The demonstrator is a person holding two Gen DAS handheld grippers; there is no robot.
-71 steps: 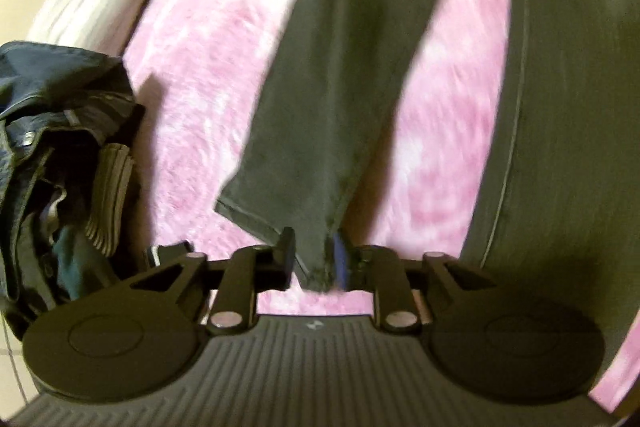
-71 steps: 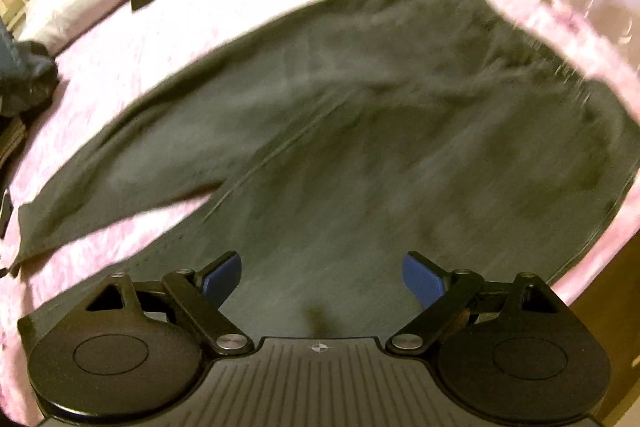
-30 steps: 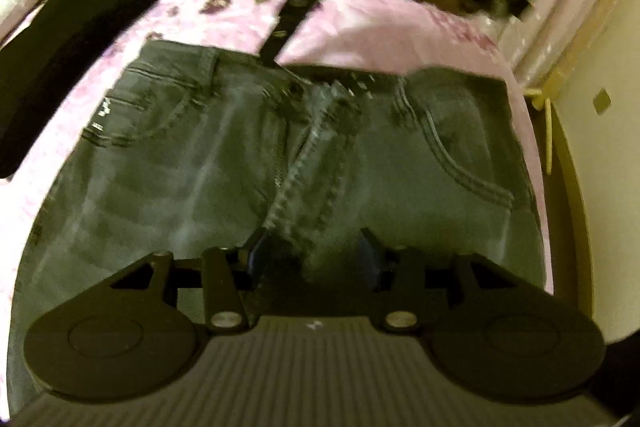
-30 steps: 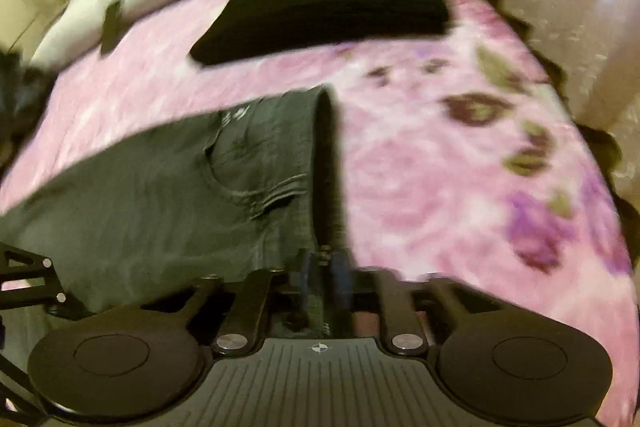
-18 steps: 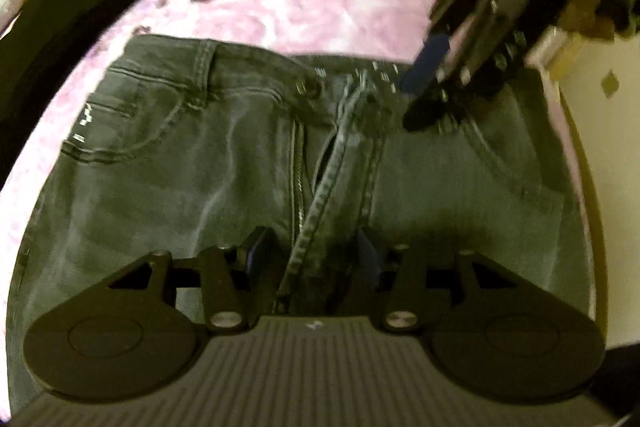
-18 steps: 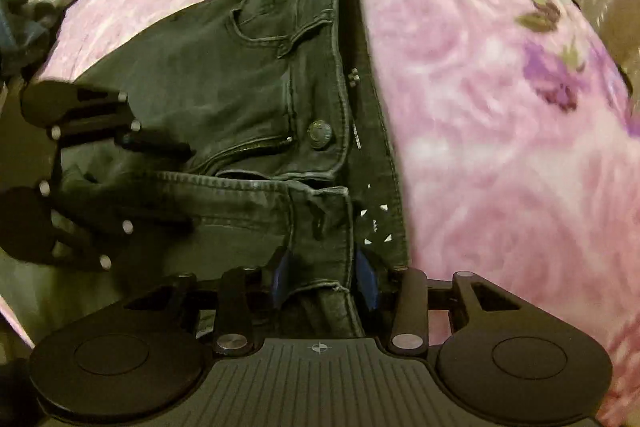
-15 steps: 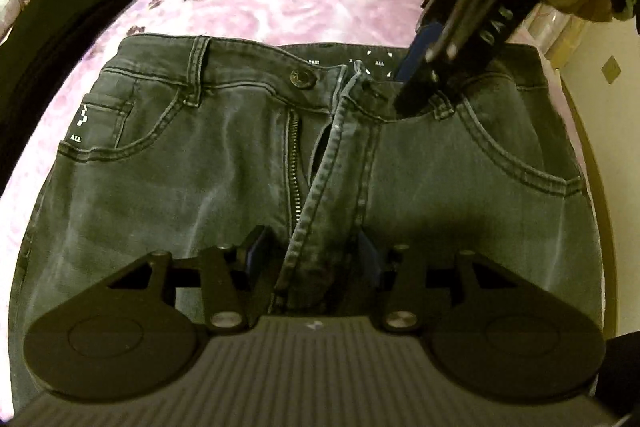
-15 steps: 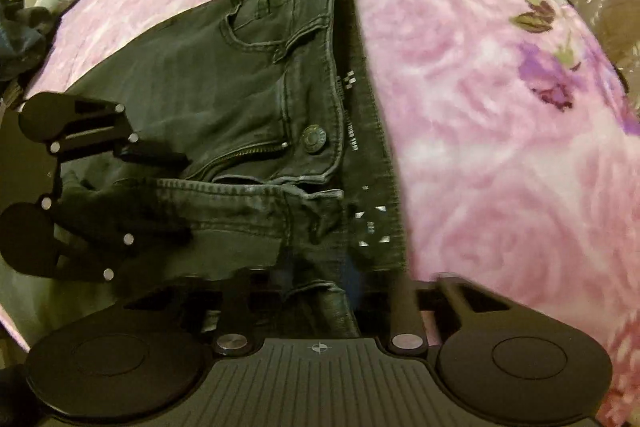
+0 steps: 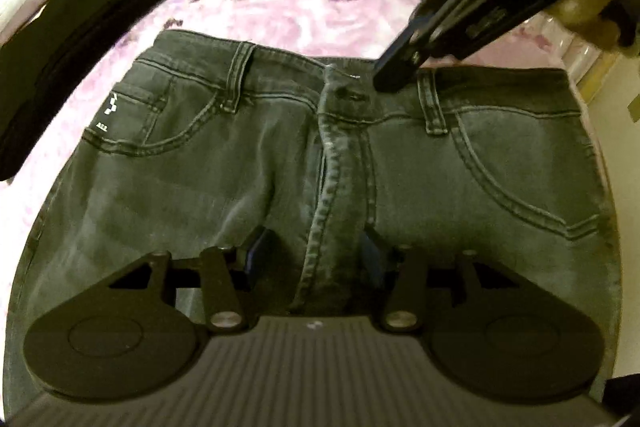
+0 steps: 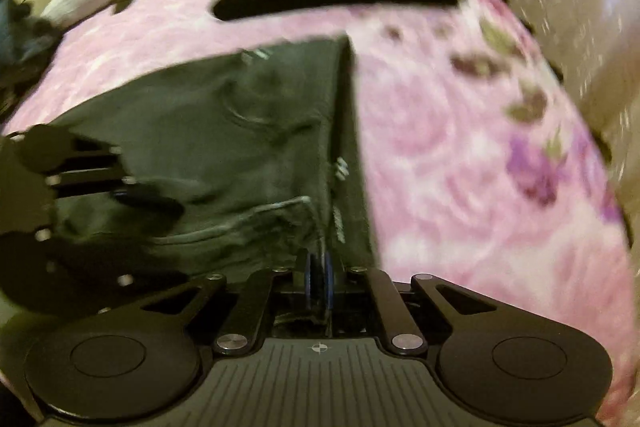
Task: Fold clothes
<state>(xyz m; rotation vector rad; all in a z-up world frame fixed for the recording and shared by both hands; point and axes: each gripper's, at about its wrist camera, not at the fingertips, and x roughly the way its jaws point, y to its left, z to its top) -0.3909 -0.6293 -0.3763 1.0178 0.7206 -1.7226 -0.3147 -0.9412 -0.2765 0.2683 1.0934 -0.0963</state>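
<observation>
Grey jeans (image 9: 248, 163) flat, front up on the pink bed (image 9: 280, 7), left gripper (image 9: 314, 251) jaws part-spread straddling the fly seam, right gripper (image 10: 318, 277) jaws pinching the waistband: flattening step, lengthwise leg-over-leg fold likely next.

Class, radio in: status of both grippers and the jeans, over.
Left gripper open, straddling fly of dark grey denim jeans. Right gripper shut on waistband. Folded black garment lies apart.
</observation>
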